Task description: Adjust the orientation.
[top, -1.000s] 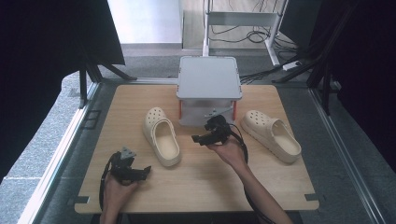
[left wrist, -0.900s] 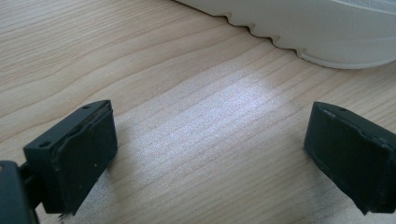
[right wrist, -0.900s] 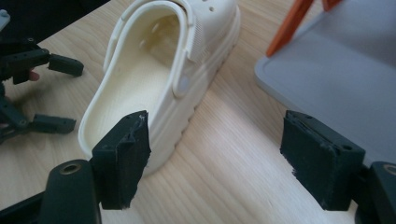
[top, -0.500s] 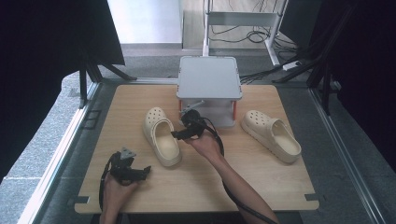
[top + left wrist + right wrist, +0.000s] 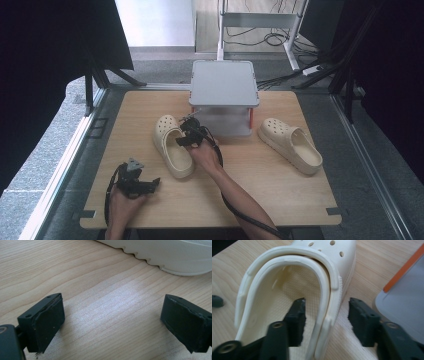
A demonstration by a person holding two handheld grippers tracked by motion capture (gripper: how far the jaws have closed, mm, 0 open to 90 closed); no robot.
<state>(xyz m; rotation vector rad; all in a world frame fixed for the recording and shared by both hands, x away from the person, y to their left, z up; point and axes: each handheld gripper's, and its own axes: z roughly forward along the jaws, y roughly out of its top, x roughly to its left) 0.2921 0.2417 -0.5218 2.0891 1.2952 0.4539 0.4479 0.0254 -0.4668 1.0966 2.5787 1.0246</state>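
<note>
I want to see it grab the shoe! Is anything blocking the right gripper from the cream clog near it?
Nothing visible. The right gripper already straddles the side wall of the cream foam clog: one jaw inside the shoe, one outside, closing in, with a gap still showing at the outer pad.

left gripper (image 5: 150, 183): black body, grey three-cornered plate on top, black cable looping off the back
left pads (image 5: 47, 322): black rubber blocks in black holders, small holes in the holder tops (edges a bit frayed)
right gripper (image 5: 184, 134): black, boxy, small pale tag at the tip end
right fingers (image 5: 296, 320): black, round screw bosses at the link joints, pad edges ragged
right cable (image 5: 245, 216): black, runs along the forearm
sleeves: none, forearms bare
</note>
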